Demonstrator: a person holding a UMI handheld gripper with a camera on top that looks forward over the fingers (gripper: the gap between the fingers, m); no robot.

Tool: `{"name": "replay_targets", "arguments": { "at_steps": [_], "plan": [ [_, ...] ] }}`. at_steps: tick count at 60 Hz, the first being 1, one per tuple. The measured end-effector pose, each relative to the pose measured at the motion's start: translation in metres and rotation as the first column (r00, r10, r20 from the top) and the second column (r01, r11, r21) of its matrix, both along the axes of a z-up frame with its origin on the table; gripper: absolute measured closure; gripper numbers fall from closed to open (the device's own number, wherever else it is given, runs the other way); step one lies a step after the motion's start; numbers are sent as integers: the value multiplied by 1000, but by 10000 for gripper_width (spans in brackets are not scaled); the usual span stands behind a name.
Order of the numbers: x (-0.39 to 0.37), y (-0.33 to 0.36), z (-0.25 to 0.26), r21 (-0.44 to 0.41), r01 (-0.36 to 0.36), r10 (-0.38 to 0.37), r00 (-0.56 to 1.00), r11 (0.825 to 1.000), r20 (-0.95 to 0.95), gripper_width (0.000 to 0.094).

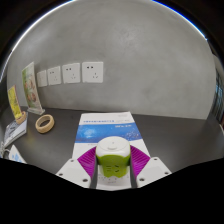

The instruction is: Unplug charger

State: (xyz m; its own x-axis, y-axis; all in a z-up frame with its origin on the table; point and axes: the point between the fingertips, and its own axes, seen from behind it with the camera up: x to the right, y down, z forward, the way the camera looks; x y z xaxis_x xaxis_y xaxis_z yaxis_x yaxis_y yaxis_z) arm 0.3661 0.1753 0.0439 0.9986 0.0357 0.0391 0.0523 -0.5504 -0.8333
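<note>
My gripper (112, 166), seen from its own camera: both fingers extend forward, purple pads (87, 157) pressing a held object from either side.

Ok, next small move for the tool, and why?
Probably pull the charger straight out, without twisting. The tool looks closed on it, with both magenta pads touching its sides, so the grip seems made. Whatever it plugs into is hidden below, so keep the pull short.

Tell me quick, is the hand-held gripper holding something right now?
Hand-held gripper: closed on a white and light-green charger, both pink pads pressing its sides.
</note>
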Motion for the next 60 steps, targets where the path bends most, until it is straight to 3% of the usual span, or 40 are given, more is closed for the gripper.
{"name": "replay_targets", "arguments": {
  "at_steps": [4, 8, 9, 10, 11, 15, 18, 30, 40, 54, 60],
  "plan": [
    [-3, 14, -1, 18, -39, 39, 999, 999, -2, 446],
    [1, 21, -10, 1, -30, 30, 1000, 1000, 2, 403],
    [1, 22, -12, 0, -29, 29, 1000, 1000, -2, 329],
    [1, 24, -12, 2, -29, 29, 1000, 1000, -7, 343],
    [0, 25, -13, 5, -30, 30, 999, 1000, -13, 300],
    [-1, 26, -15, 9, -34, 34, 999, 999, -21, 44],
    [1, 24, -11, 21, -28, 29, 999, 999, -14, 107],
    [-6, -19, 25, 89, 12, -13, 1000, 996, 13, 102],
    [-41, -97, 56, 143, 71, -74, 997, 987, 14, 100],
    [-119, -221, 61, 129, 144, -146, 989, 981, 7, 90],
    [-142, -262, 63, 107, 143, -145, 989, 984, 12, 94]
  ]
}}
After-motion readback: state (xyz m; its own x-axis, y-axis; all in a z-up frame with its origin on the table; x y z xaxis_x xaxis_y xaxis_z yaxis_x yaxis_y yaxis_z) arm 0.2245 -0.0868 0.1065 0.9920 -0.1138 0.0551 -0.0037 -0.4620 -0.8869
